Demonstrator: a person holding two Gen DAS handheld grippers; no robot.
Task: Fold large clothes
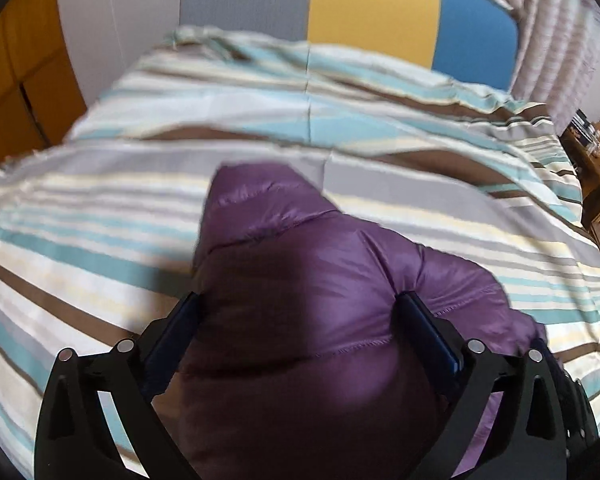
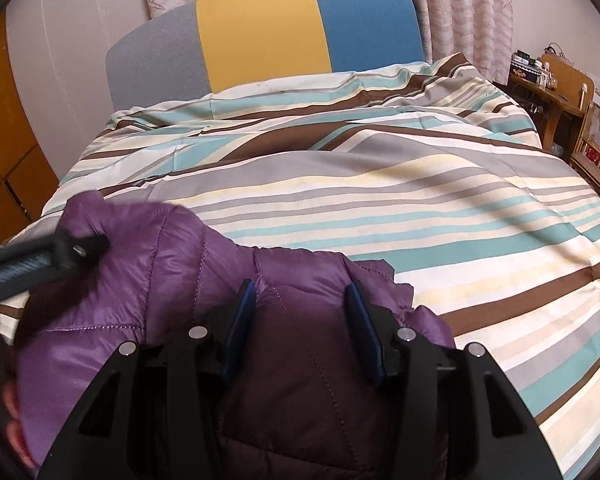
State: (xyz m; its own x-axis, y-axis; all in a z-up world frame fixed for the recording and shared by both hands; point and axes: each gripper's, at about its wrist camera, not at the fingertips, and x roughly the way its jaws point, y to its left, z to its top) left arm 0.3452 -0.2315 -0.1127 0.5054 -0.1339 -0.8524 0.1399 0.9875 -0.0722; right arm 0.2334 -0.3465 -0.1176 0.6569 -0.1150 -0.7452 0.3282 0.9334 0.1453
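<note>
Purple quilted jacket [image 2: 172, 264] lies bunched on the striped duvet [image 2: 420, 216], at the near edge of the bed, filling the 6 o'clock sector of both wrist views.

Tool state: my left gripper [image 1: 300, 308] is fully released; its jaws straddle the puffy fabric without pinching it. My right gripper [image 2: 300, 296] stands part open over a darker quilted panel; I cannot tell whether its pads press the cloth.

Position: in the right wrist view, my left gripper's finger reaches in at 9 o'clock, over the jacket's lighter panel. A fold of the jacket [image 1: 260, 200] points toward 12 o'clock in the left wrist view.

Procedure for the step in hand, as I judge it:
1. Lower each gripper until one layer edge sits deep between the pads.
2. Close on a seam line, not on loose fill; slick fabric is likely to slip.
3. Lift both sides evenly.

Beyond, at 12 o'clock, stands the grey, yellow and blue headboard [image 2: 260, 36]; at 2 o'clock, wooden furniture [image 2: 560, 80].
</note>
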